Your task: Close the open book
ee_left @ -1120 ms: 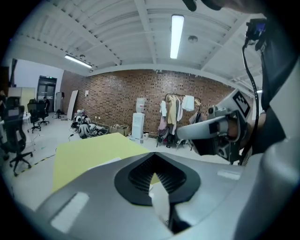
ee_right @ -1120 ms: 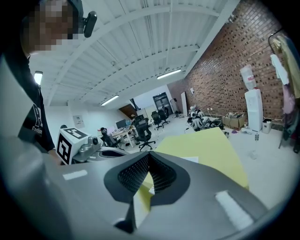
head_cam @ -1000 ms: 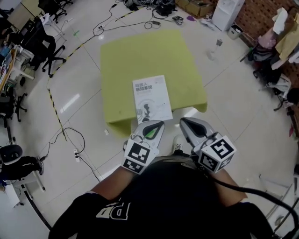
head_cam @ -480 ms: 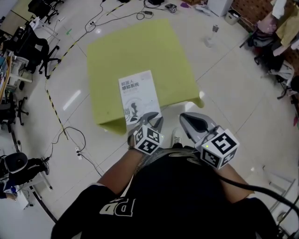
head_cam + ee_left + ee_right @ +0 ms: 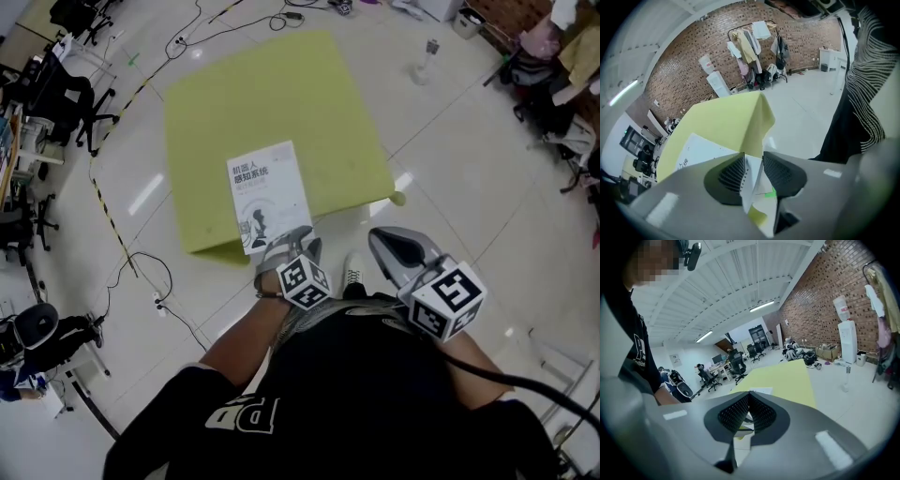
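One book (image 5: 267,192), one yellow-green table (image 5: 272,94).

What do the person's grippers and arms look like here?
Both the left gripper and right gripper are light grey, tapered shells with dark ribbed pads. Each carries a white cube printed with black square markers. A black cable trails from the right one. The person wears a black short-sleeved shirt with white lettering. The left jaws have just been opening, the book's corner between them.
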